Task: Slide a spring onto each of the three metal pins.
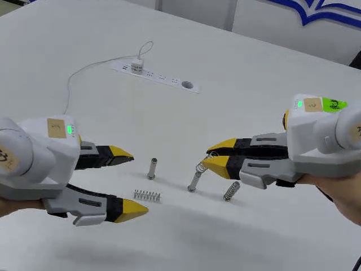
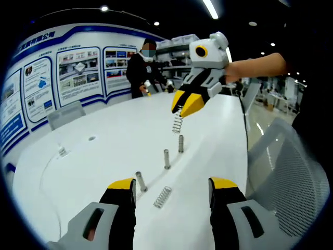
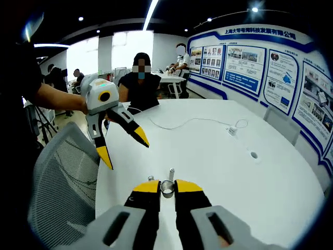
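Right gripper [image 1: 214, 156] has its yellow-tipped tongs pinched together on a spring [image 1: 201, 167], gripped by its upper coils, the rest dangling below the tips. In the head view the lower end sits right by the top of the middle pin [image 1: 194, 180]; whether it is actually on that pin, I cannot tell. From the left gripper view the spring [image 2: 177, 121] hangs clear under the right gripper [image 2: 188, 104], above the row of pins. In the right gripper view it [image 3: 167, 188] sits squeezed between the two tips, a pin standing just beyond. To the left of the middle pin, a bare pin [image 1: 152, 168] stands upright on the white table [image 1: 254, 84]. To the right, the third pin [image 1: 231, 191] looks coiled, apparently already wearing a spring. A second spring [image 1: 147, 195] lies flat on the table, near the bare pin. Left gripper [image 1: 128, 182] hangs low at the left, tongs spread wide apart, nothing between them, the loose second spring just off its lower tip. Further back, a white power strip [image 1: 155, 75] lies on the table with a thin cable [image 1: 84, 70] looping away. A mesh chair [image 3: 62, 177] stands at the table's edge, and a person in a dark top [image 3: 139, 86] sits beyond the far side.
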The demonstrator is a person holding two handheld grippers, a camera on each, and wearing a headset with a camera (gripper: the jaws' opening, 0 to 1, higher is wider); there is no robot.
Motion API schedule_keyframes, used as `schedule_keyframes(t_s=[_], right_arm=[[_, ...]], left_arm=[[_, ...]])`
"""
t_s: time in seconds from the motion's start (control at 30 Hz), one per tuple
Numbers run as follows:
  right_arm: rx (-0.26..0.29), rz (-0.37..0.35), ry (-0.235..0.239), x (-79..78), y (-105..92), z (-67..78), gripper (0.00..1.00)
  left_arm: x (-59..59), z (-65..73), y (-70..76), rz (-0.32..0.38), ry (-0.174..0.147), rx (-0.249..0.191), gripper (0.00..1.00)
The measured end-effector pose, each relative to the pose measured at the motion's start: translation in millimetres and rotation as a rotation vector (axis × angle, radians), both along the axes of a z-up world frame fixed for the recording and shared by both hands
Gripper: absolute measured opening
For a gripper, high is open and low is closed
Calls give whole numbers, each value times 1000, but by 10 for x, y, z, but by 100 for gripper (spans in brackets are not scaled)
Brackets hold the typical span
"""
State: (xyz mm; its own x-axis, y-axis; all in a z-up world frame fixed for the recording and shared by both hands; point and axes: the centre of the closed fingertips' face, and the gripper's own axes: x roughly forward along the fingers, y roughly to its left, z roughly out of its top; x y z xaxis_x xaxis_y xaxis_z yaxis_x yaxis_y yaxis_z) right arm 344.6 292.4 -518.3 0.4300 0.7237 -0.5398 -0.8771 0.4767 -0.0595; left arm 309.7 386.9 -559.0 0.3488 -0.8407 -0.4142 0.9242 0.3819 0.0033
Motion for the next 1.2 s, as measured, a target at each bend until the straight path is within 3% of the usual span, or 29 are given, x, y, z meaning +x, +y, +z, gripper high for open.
schedule_keyframes(t_s=[0.23,0.4,0.57,0.8,0.9,1.2], right_arm=[[-38,-53,11,199,-53,-181,10],[-64,-60,28,275,-55,-319,10],[-74,-77,55,285,-72,-423,10],[-77,-99,78,310,-97,-522,10],[-83,-110,88,327,-98,-571,11],[-126,-104,94,331,-71,-688,11]], left_arm=[[125,42,122,49,-3,-20,62],[139,34,136,53,12,-23,68],[127,19,149,50,29,-28,72],[132,-46,220,76,51,-5,85],[153,-39,214,90,60,-16,91],[136,-74,203,90,73,-7,92]])
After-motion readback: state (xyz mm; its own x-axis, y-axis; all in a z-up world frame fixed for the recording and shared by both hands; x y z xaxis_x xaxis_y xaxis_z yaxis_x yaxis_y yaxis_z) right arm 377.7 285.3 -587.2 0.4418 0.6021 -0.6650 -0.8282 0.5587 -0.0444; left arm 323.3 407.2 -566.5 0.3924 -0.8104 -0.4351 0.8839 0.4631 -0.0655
